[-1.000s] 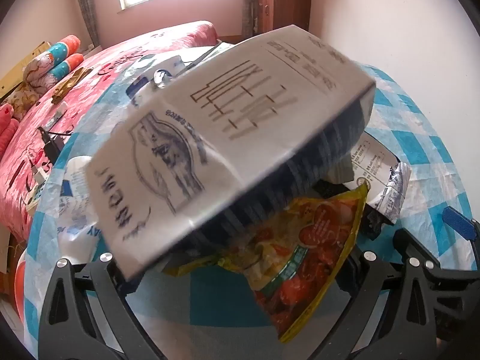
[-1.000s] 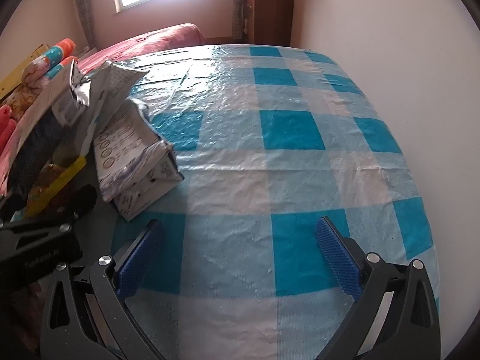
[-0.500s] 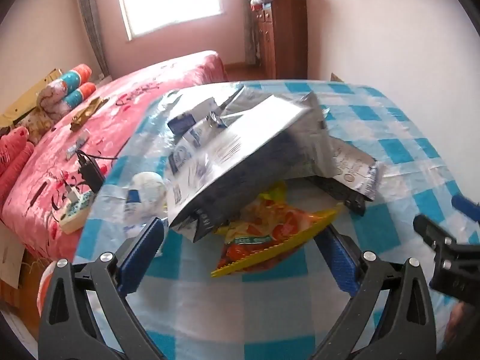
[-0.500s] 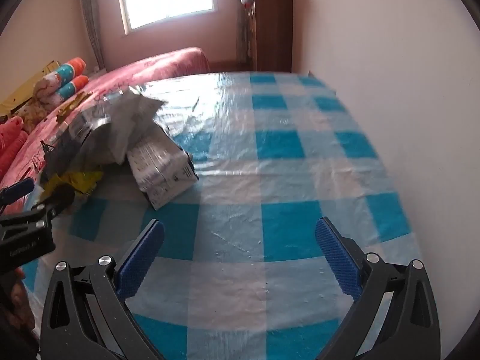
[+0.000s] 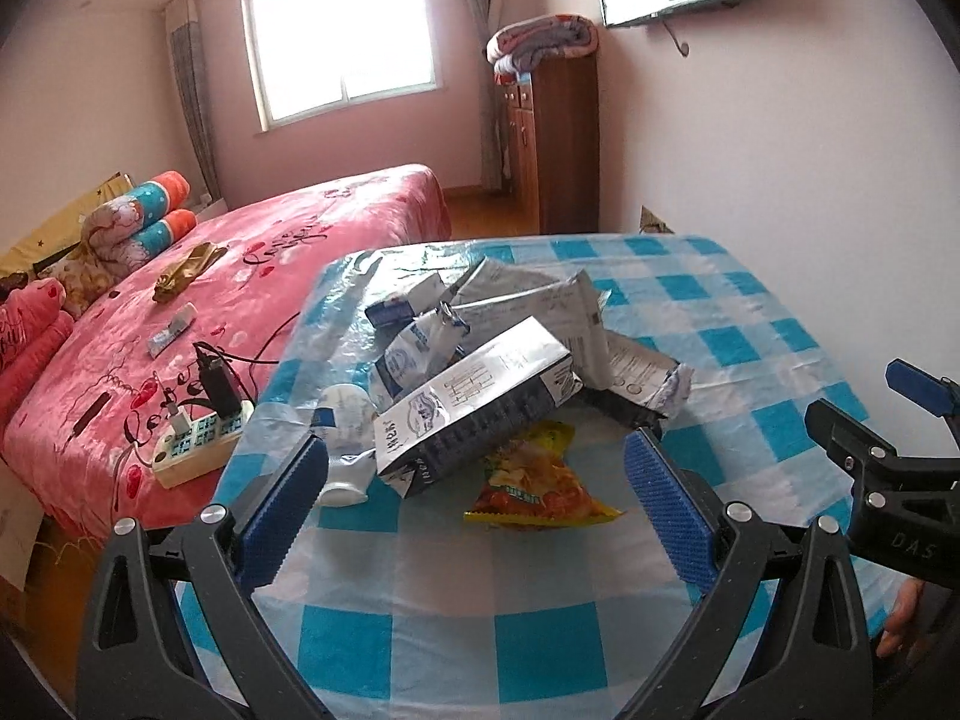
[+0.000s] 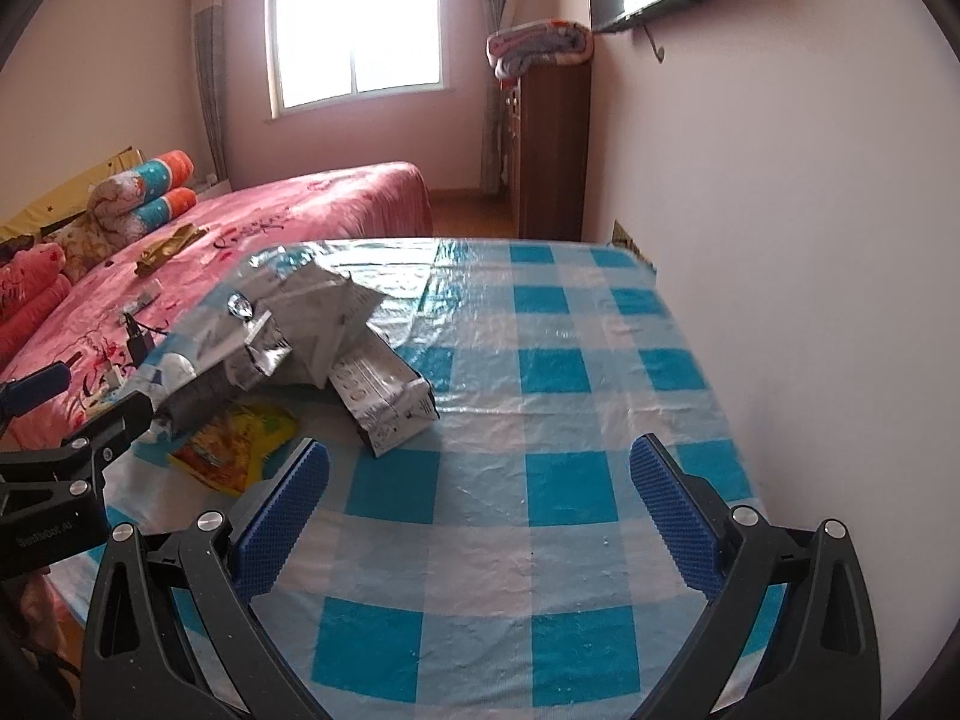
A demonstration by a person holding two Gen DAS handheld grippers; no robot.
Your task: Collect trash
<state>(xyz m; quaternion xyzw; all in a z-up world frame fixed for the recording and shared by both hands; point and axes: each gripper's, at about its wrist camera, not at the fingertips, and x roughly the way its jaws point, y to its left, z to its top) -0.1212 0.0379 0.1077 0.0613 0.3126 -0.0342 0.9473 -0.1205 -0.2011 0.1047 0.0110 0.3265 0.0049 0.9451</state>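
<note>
Left wrist view, from the left of the frame: a pink bed (image 5: pixel 252 276) carrying a power strip (image 5: pixel 201 441), then the checked worktop (image 5: pixel 750 324) with its trash heap at centre. A white bottle (image 5: pixel 345 420) lies at the heap's left, a dark milk carton (image 5: pixel 474 402) leans over a yellow snack wrapper (image 5: pixel 534 480). Left tongs (image 5: pixel 474 501) gape empty at lower centre. Right tongs (image 6: pixel 480 501) also stand wide open, holding nothing, over bare cloth.

— What changed for the left gripper (image 5: pixel 474 498)?
— It has let go of the milk carton (image 5: pixel 474 414), which now lies beyond its spread fingers, on the snack bag (image 5: pixel 534 480).
— The right gripper (image 6: pixel 480 498)?
— Pulled back; the pile sits farther ahead-left.
</note>
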